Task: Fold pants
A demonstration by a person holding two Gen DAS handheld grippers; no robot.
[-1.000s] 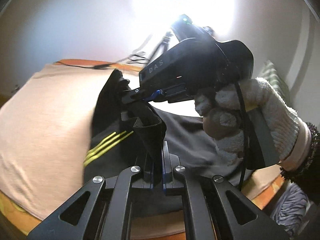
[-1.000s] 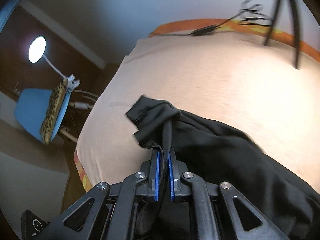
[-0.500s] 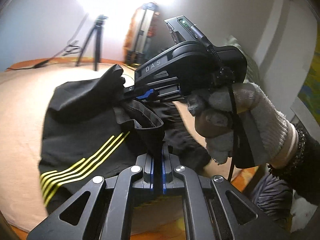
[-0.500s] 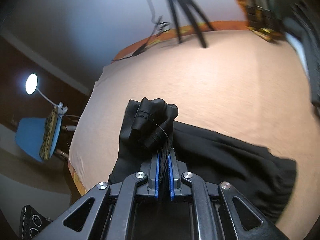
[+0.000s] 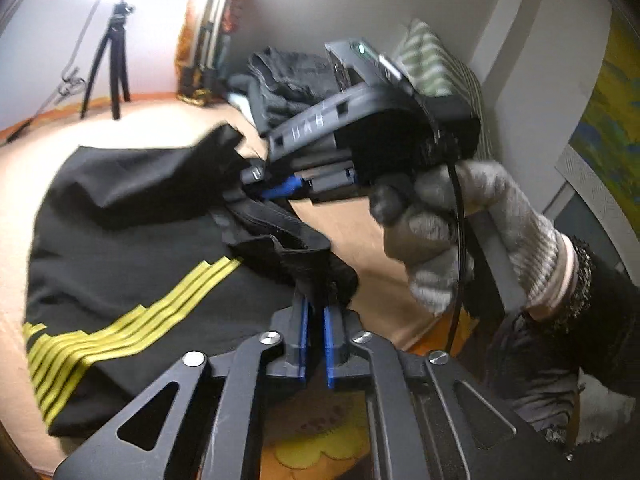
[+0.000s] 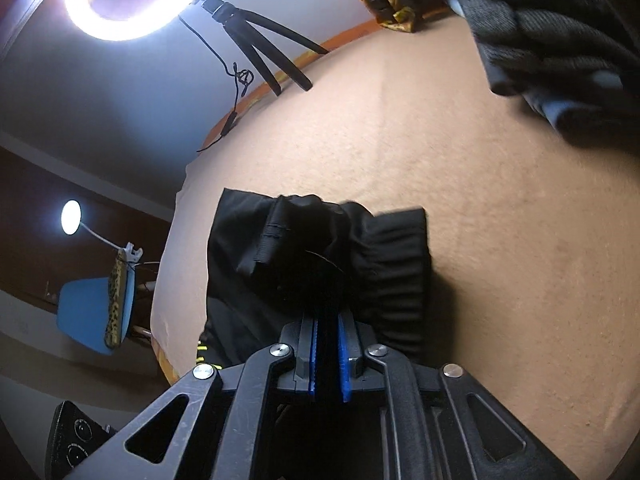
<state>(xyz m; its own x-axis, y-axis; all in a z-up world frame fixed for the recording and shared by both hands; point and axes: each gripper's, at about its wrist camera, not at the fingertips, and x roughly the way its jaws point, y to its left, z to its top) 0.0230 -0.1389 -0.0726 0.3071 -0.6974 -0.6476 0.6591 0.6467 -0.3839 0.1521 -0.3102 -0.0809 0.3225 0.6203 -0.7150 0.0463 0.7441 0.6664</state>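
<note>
Black pants [image 5: 132, 248] with yellow side stripes lie on a peach-covered bed [image 5: 32, 160]. My left gripper [image 5: 316, 312] is shut on a bunched black edge of the pants. My right gripper [image 6: 327, 344] is shut on another bunched part of the pants [image 6: 320, 248], next to the gathered waistband. In the left wrist view the right gripper [image 5: 264, 184], held by a gloved hand [image 5: 472, 232], pinches the fabric just above and beyond my left one. The two held points are close together and lifted off the bed.
A pile of dark folded clothes [image 5: 288, 80] lies at the far side of the bed; it also shows in the right wrist view [image 6: 552, 40]. A tripod [image 6: 256, 44] with a ring light [image 6: 132, 4] stands at the bed's far edge. A blue chair [image 6: 88, 312] stands beside the bed.
Both grippers have swung with the held fabric across the bed toward the clothes pile. The pants have been drawn over themselves, and the striped leg now lies spread to the left.
</note>
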